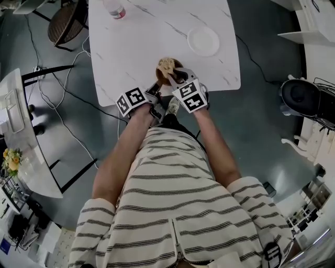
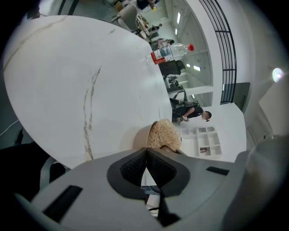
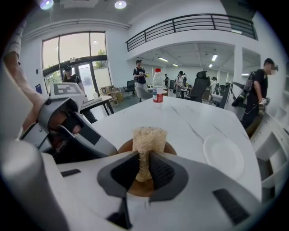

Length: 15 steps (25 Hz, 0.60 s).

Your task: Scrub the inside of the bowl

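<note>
- The left gripper [image 2: 146, 153] has its jaws pressed together just beside the bowl [image 3: 168, 147]. Whether they nip the rim I cannot tell, but the bowl needs steadying there.
- The right gripper [image 3: 143, 159] is clamped on the loofah scrubber's [image 3: 149, 135] lower end. Keep that pinch firm.
- The bowl sits at the table's [image 1: 131, 47] near edge, so circle the inner wall with light pressure and avoid pushing it toward the edge.
- The plate [image 1: 203, 41] and the bottle [image 1: 115, 9] lie well apart, farther back.
</note>
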Available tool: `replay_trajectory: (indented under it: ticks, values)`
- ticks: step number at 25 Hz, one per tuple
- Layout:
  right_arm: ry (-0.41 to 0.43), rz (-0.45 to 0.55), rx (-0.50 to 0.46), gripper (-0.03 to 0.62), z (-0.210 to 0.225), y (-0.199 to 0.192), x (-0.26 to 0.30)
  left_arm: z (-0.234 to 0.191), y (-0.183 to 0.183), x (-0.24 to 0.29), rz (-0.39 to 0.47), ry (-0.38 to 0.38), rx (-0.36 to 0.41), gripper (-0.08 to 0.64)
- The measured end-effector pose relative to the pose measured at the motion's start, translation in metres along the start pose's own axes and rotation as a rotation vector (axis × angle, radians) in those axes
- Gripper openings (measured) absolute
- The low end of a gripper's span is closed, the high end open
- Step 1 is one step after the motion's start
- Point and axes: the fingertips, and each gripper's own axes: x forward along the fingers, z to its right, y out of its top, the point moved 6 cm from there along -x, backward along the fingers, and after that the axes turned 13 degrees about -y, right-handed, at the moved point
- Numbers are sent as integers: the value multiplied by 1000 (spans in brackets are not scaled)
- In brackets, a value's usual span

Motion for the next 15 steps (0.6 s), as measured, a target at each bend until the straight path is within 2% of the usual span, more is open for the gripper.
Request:
replay_trajectory:
  ticks: [15]
  values:
    - [73, -4, 17, 69, -15, -2, -3, -1, 4, -3, 9, 8, 5, 8]
